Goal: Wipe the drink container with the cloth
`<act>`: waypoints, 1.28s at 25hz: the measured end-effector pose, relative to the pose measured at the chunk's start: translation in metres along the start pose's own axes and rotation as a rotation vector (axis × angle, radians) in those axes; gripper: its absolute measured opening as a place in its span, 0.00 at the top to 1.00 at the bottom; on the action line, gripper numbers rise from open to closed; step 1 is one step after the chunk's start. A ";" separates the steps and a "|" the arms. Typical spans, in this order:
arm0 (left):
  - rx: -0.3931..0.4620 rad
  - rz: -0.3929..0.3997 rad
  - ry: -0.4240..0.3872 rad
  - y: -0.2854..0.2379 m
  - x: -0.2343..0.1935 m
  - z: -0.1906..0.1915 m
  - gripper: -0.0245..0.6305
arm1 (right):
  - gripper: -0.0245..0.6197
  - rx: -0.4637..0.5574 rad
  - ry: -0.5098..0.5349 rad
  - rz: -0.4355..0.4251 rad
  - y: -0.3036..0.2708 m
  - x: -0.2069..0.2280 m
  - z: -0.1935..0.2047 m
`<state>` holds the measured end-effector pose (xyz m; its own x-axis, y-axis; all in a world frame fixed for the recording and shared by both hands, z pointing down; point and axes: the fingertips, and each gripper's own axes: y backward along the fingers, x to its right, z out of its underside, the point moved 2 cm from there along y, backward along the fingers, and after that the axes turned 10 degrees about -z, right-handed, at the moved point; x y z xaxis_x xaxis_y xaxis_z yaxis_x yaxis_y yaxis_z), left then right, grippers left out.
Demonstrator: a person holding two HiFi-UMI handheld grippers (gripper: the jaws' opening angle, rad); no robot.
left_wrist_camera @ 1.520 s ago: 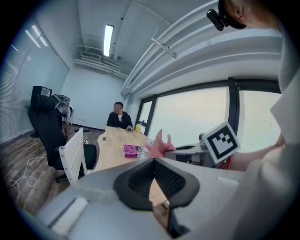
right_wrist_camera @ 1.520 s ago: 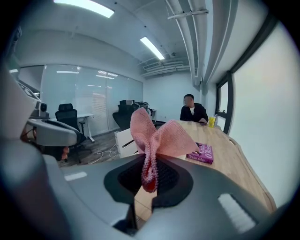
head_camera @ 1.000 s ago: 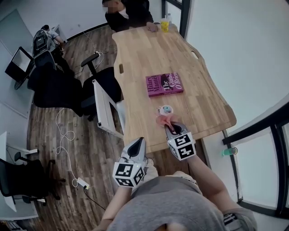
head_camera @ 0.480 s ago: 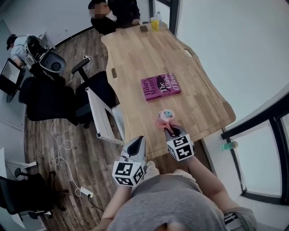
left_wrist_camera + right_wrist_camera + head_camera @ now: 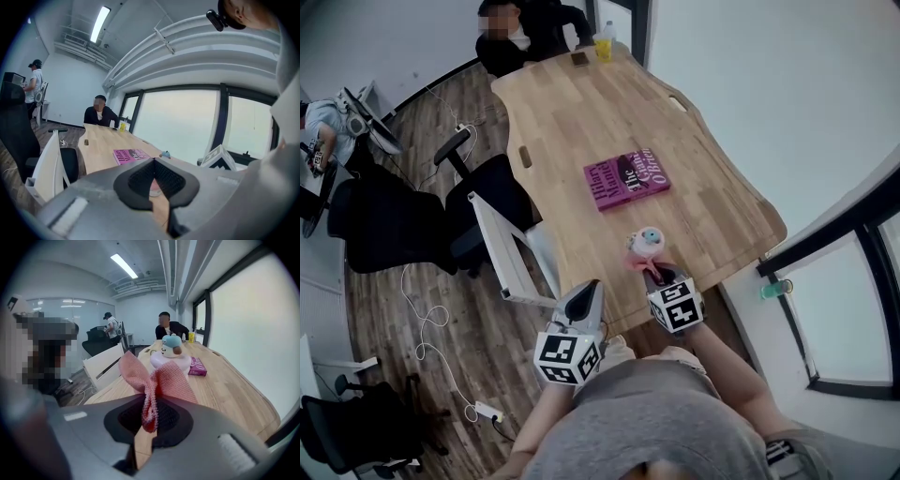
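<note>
The drink container (image 5: 646, 241) is a small pink-and-white cup with a blue-capped figure on its lid, standing near the wooden table's (image 5: 581, 122) near edge. My right gripper (image 5: 659, 275) is shut on a pink cloth (image 5: 637, 263) just in front of the cup. In the right gripper view the cloth (image 5: 157, 380) fans up out of the right gripper (image 5: 149, 421), and the container (image 5: 171, 357) stands close behind it. My left gripper (image 5: 587, 298) hangs shut and empty off the table's near edge, left of the cup. In the left gripper view its jaws (image 5: 153, 180) meet.
A magenta book (image 5: 626, 177) lies mid-table beyond the cup. A person sits at the far end by a yellow drink (image 5: 603, 47). Black office chairs (image 5: 478, 202) and a white panel (image 5: 502, 253) stand left of the table. Floor cables (image 5: 431, 323) run at left; windows line the right.
The head view has shifted, so the table sits further left in frame. Both grippers keep their places; the right one still holds the cloth by the cup.
</note>
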<state>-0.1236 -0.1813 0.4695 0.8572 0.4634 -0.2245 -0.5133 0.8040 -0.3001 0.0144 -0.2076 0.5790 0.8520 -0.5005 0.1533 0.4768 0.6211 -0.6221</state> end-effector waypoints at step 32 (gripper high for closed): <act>-0.023 -0.022 0.008 0.023 -0.038 0.014 0.96 | 0.92 -0.217 -0.099 0.046 -0.057 0.009 0.075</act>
<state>-0.1669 -0.1751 0.4840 0.8683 0.4422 -0.2248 -0.4948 0.8053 -0.3267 0.0115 -0.2025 0.6733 0.8939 -0.4067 0.1886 0.3884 0.4923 -0.7790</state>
